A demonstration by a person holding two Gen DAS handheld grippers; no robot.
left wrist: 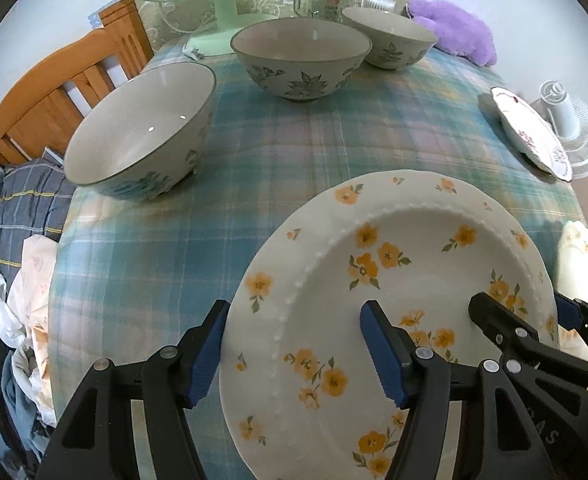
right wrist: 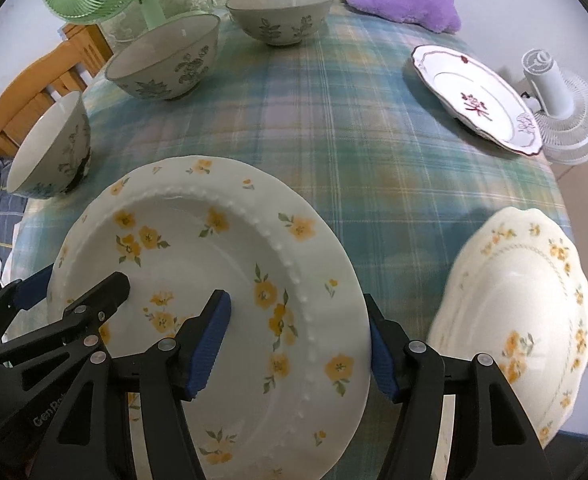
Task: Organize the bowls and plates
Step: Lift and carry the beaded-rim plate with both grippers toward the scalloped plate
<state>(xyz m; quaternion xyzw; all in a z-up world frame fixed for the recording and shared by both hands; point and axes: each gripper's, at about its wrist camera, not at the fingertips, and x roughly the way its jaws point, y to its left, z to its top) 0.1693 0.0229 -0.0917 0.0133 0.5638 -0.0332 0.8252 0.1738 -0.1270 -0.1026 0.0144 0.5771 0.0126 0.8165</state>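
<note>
A: Where was the plate (left wrist: 394, 280)?

B: At the near edge of the worktop (right wrist: 354, 128), on the plaid cloth or just above it; I couldn't tell which. The left tool (left wrist: 294, 354) straddled its left rim and the right tool (right wrist: 298, 346) its right rim, one finger of each over the well and the other outside the edge.

A: Clamped?

B: I couldn't tell. Both tools stood partly apart with the rim between the blue pads (right wrist: 209, 344), but whether the pads actually pressed on it wasn't visible.

A: How would it handle?

B: I judged it stiff, glossy and breakable: glazed white ceramic with yellow flowers and a beaded ring around the well. Smooth glaze is slippery, so opposite rims looked the sensible hold, kept level.

A: The rest?

B: A scalloped plate (right wrist: 514, 308) with a similar yellow print sat at the near right corner, well clear of the first. A red-trimmed plate (right wrist: 474, 96) lay by the right edge. Three rounded grey bowls (left wrist: 302, 60) with dark leaf prints stood toward the far and left edges, all upright and apart. They looked equally hard and chippable, so stacking would have called for gentle setting down.
</note>
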